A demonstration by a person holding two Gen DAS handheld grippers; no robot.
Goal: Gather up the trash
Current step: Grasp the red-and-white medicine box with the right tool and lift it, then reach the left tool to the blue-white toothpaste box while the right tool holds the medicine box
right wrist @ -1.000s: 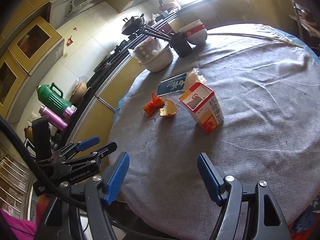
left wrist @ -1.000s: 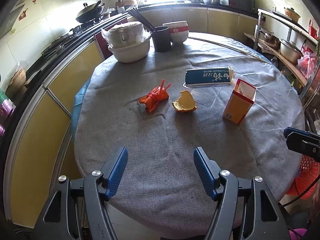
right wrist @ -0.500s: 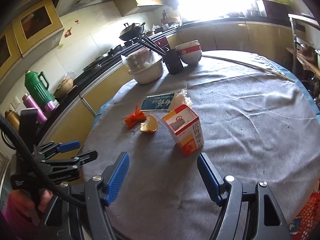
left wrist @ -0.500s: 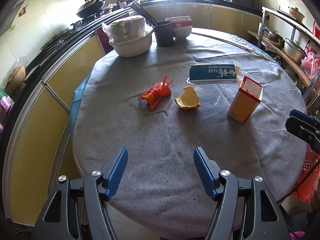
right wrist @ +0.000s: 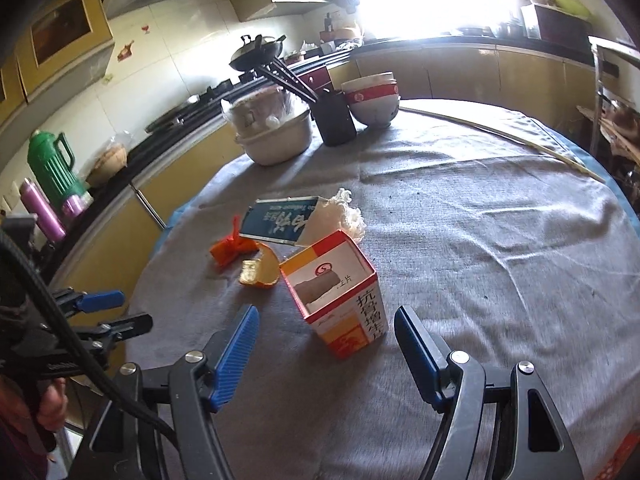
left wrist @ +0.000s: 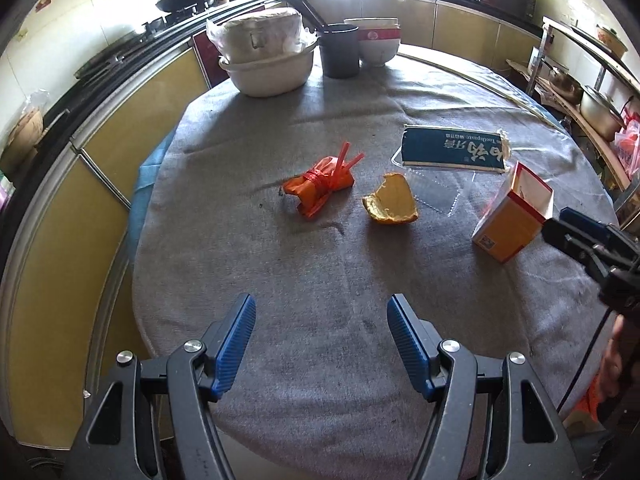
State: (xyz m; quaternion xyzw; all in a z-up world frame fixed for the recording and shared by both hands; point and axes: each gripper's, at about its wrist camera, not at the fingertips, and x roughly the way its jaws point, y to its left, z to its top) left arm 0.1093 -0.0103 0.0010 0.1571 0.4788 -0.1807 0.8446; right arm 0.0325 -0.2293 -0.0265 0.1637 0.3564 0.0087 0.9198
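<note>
Claws: right claw (right wrist: 326, 346) and left claw (left wrist: 320, 344) both released, empty.
Change: I've closed on the carton (right wrist: 340, 300).
Next: grab it.

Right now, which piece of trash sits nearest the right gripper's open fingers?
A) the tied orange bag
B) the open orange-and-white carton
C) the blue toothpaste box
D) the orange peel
B: in the right wrist view the open orange-and-white carton stands just ahead of the right gripper, untouched, its jaws apart.
</note>
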